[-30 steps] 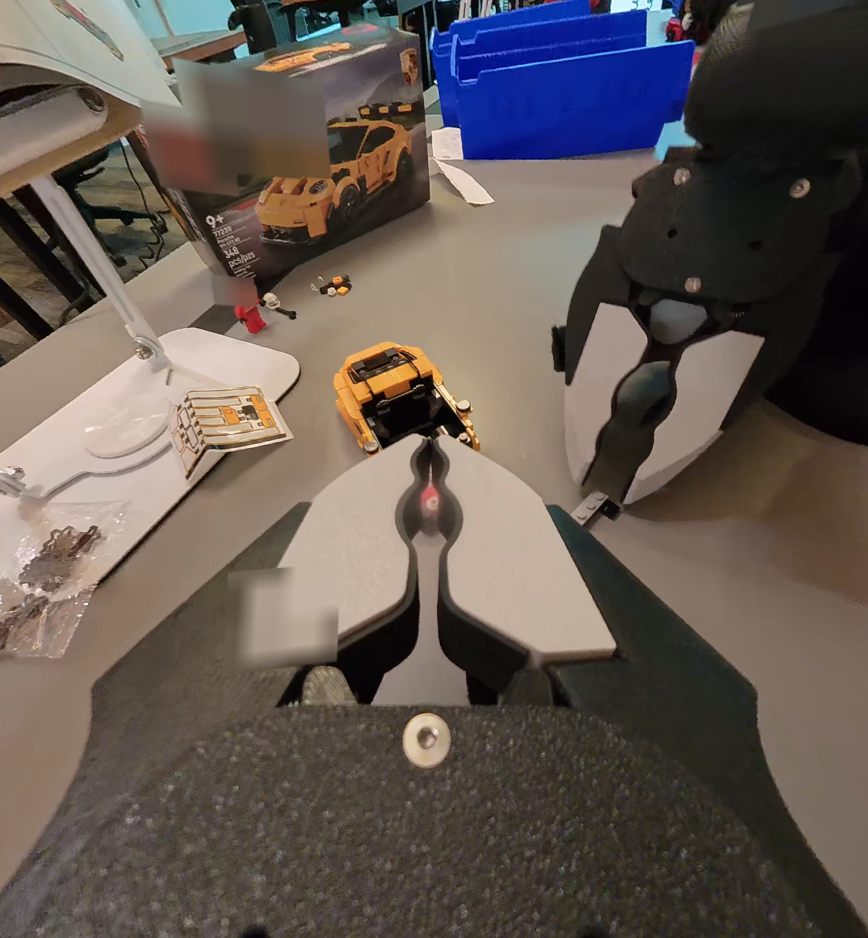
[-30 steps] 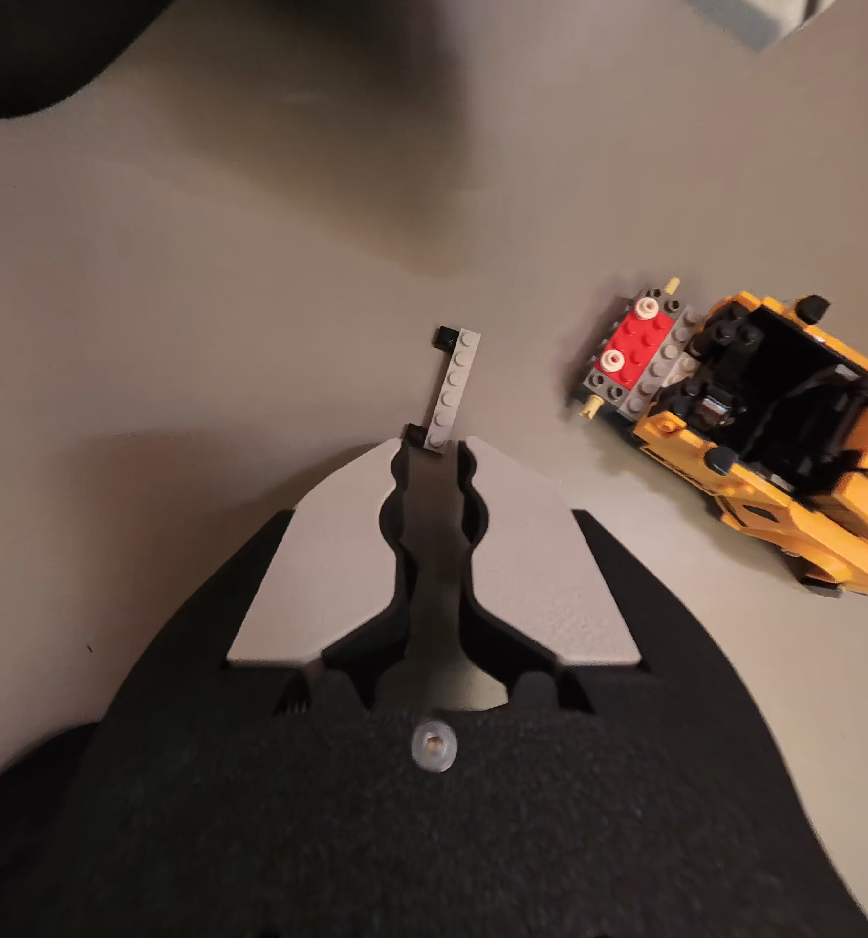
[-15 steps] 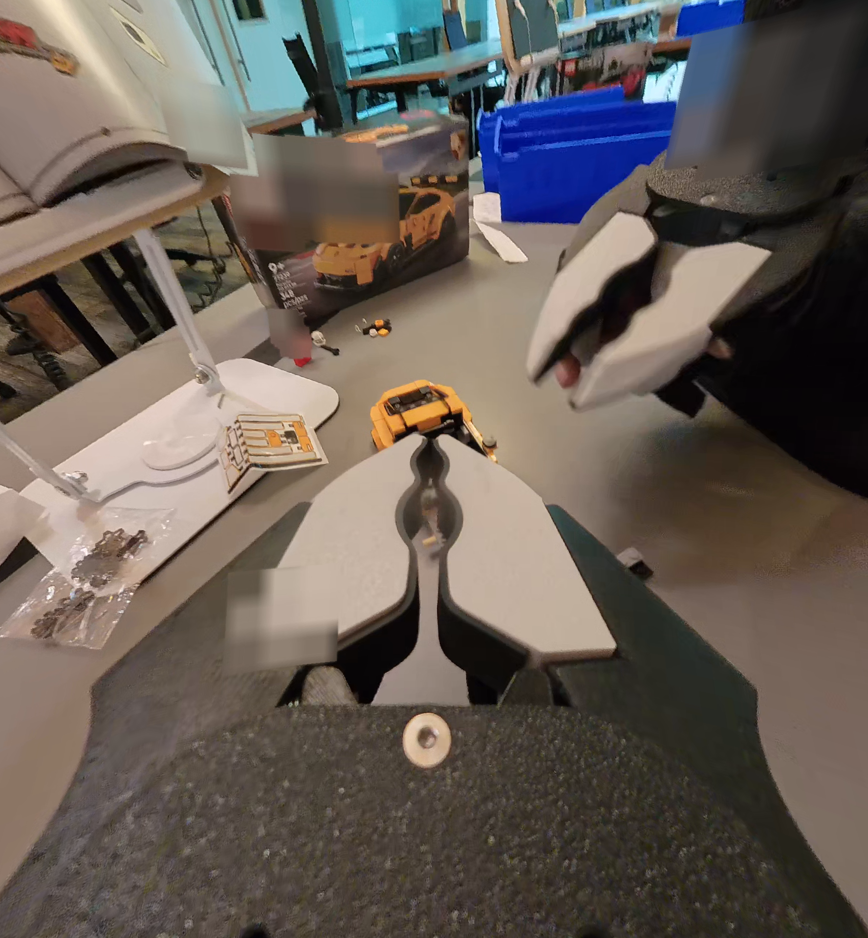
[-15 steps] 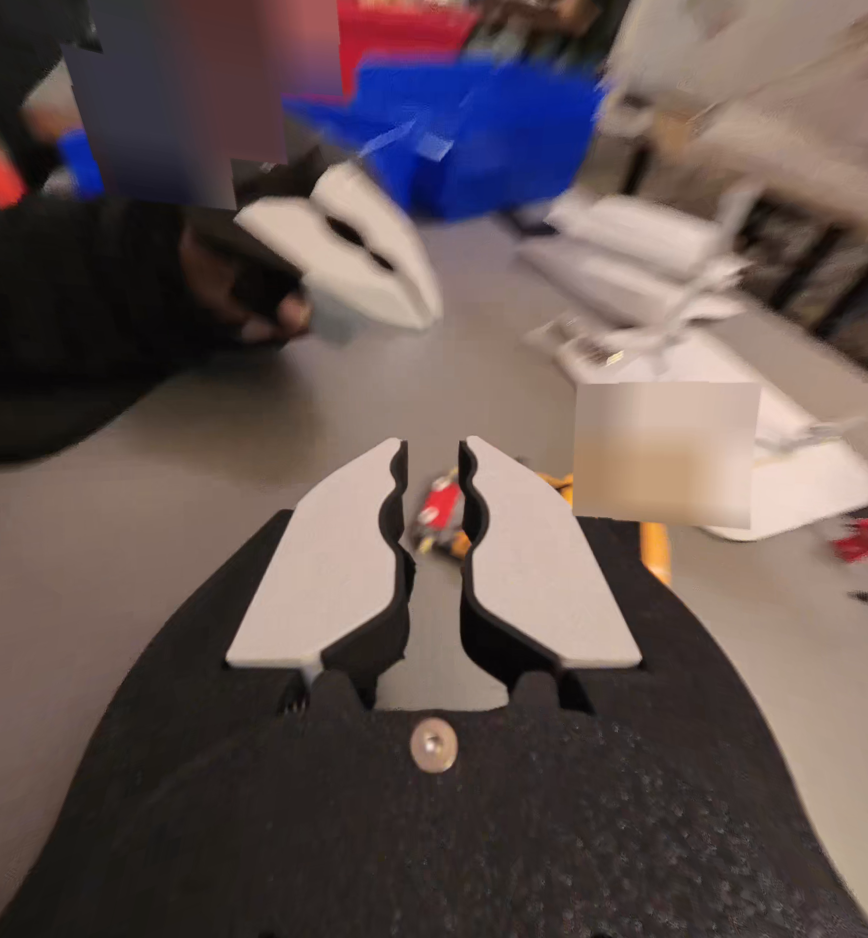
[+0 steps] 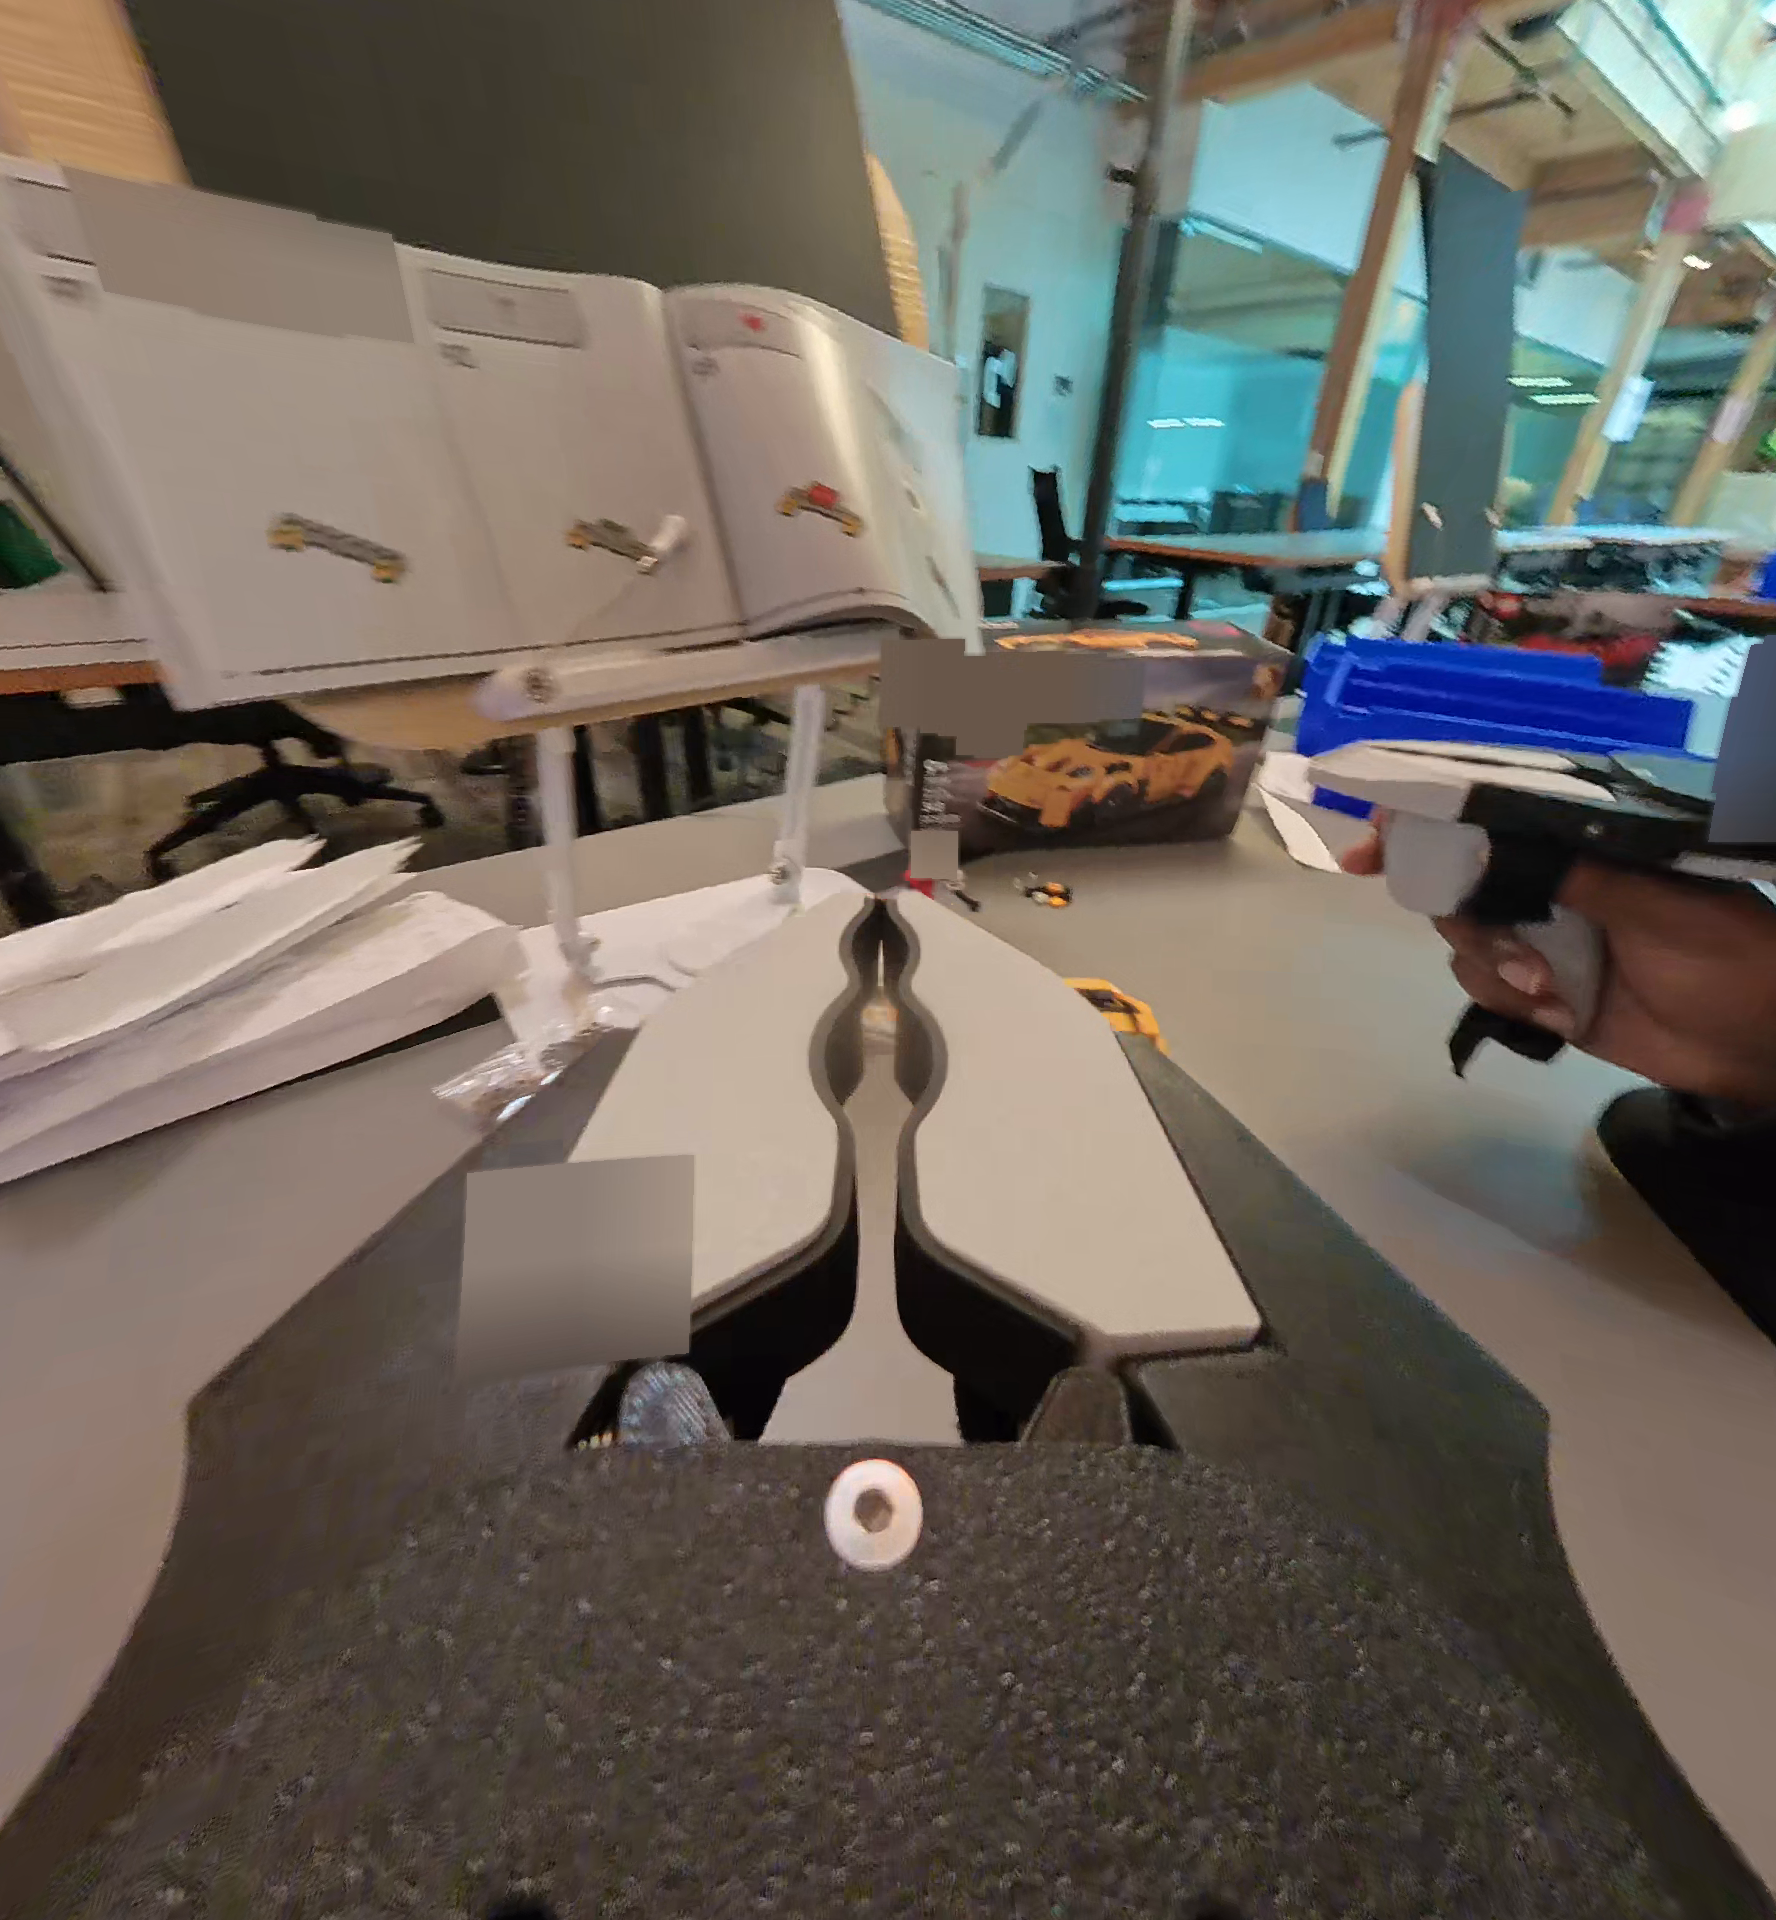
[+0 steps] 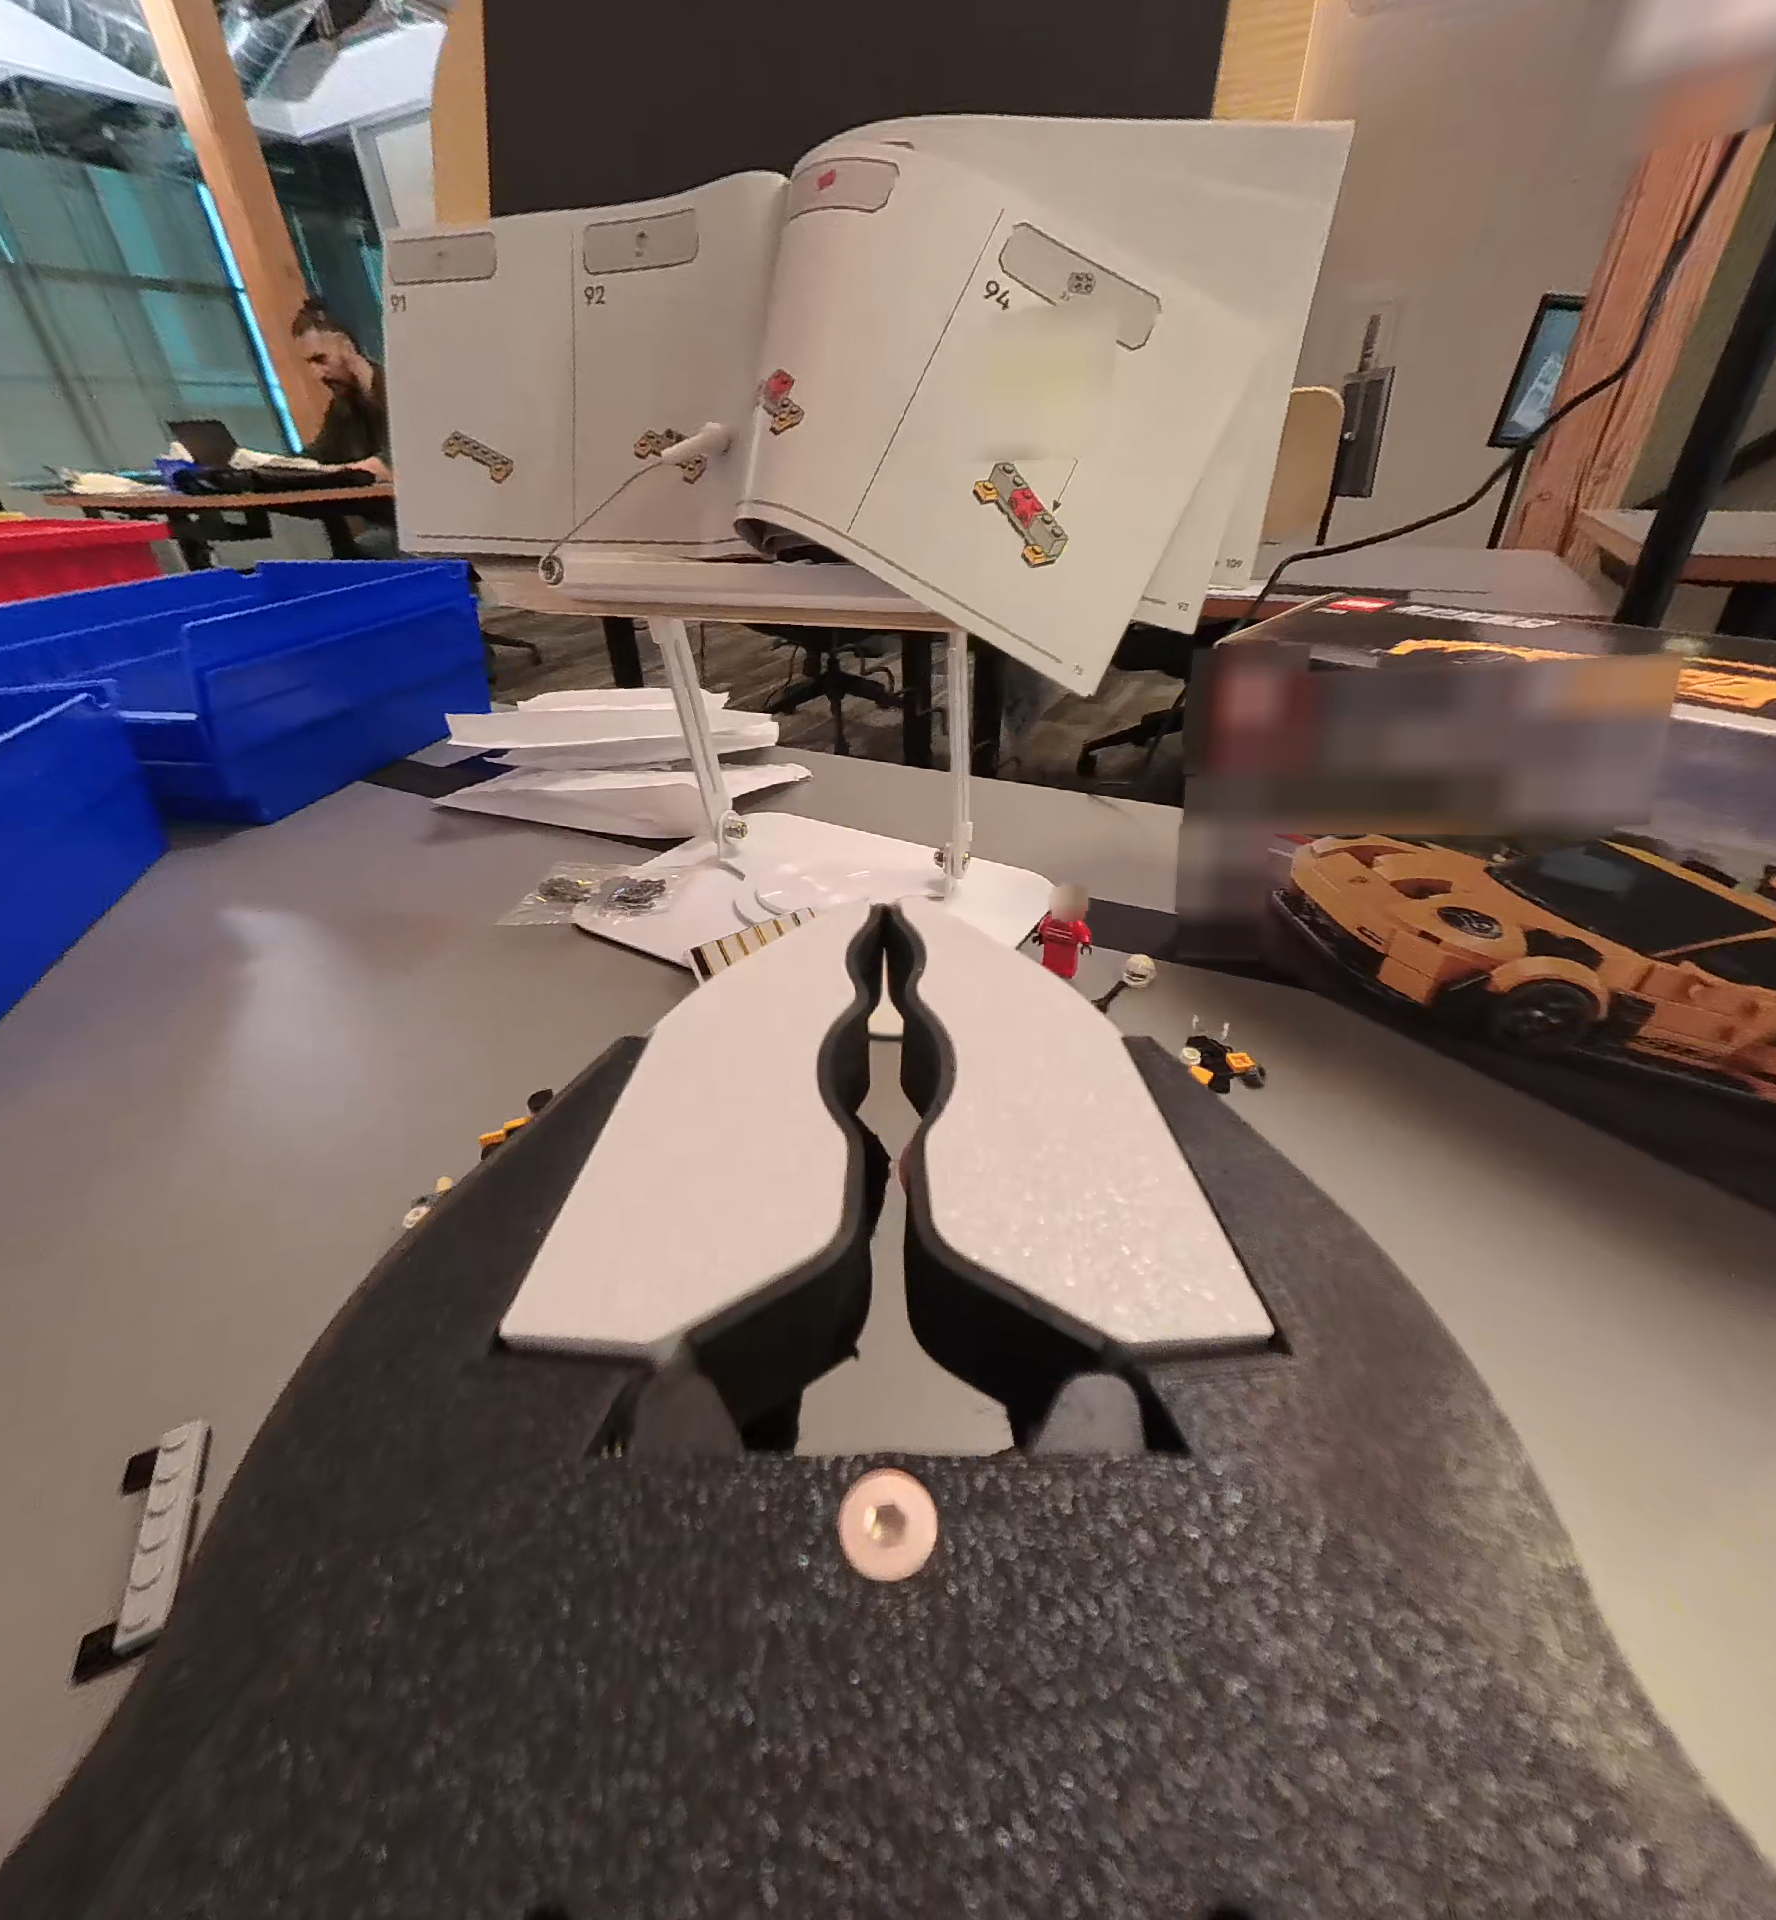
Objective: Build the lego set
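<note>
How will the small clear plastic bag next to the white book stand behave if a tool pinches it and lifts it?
The clear plastic bag looks thin and crinkled, so it would probably be floppy and sag around the pinch. It holds only some small dark pieces, so it is likely light, and these may slide to the low end. The glossy film could slip between smooth fingers.

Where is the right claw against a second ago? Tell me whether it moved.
Yes. The right claw pointed down at the grey strip on the table; now it is raised and level, facing the instruction book, with the strip low at its left.
</note>
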Motion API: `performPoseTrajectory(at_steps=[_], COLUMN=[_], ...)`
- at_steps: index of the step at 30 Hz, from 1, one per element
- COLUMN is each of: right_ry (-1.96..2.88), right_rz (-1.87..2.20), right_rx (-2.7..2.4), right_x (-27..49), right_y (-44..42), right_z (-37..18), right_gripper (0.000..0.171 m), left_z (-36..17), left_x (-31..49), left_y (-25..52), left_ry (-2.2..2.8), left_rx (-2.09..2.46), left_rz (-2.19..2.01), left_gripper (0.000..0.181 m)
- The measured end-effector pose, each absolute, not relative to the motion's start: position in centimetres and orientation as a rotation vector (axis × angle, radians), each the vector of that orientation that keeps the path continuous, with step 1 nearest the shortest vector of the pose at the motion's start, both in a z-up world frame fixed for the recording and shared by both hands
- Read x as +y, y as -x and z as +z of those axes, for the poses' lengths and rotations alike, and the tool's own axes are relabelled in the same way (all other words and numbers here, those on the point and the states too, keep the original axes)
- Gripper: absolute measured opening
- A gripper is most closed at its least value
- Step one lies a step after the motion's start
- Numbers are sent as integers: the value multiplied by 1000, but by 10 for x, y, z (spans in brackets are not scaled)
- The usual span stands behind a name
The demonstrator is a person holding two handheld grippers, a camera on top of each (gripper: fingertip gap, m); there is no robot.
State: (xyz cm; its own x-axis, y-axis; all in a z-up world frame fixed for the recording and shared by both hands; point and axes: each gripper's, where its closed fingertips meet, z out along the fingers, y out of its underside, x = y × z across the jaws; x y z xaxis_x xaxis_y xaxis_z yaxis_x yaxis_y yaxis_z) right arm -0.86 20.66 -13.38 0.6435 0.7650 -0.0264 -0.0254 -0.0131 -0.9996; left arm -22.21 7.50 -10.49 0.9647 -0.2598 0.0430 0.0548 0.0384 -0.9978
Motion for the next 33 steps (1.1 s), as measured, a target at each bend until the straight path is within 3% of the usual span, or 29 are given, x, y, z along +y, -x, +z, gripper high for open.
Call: performPoseTrajectory(at_steps=[13, 20, 25, 33], right_ry=[1415, 1425, 1424, 1474], right_rz=[590, 585, 596, 584], right_rx=[-651, -688, -713, -735], right_x=[209, 208, 205, 210], right_y=[4, 8, 12, 14], right_z=[-130, -134, -137, -152], right_gripper=[2, 4, 3, 2], left_z=[-86, -76, -119, -210], left_x=[51, -5, -56, -115], left_y=[273, 366, 434, 445], left_ry=[1507, 1858, 2355, 2931], left_rx=[4, 76, 190, 608], left_rz=[60, 240, 255, 43], left_gripper=[0, 0, 5, 8])
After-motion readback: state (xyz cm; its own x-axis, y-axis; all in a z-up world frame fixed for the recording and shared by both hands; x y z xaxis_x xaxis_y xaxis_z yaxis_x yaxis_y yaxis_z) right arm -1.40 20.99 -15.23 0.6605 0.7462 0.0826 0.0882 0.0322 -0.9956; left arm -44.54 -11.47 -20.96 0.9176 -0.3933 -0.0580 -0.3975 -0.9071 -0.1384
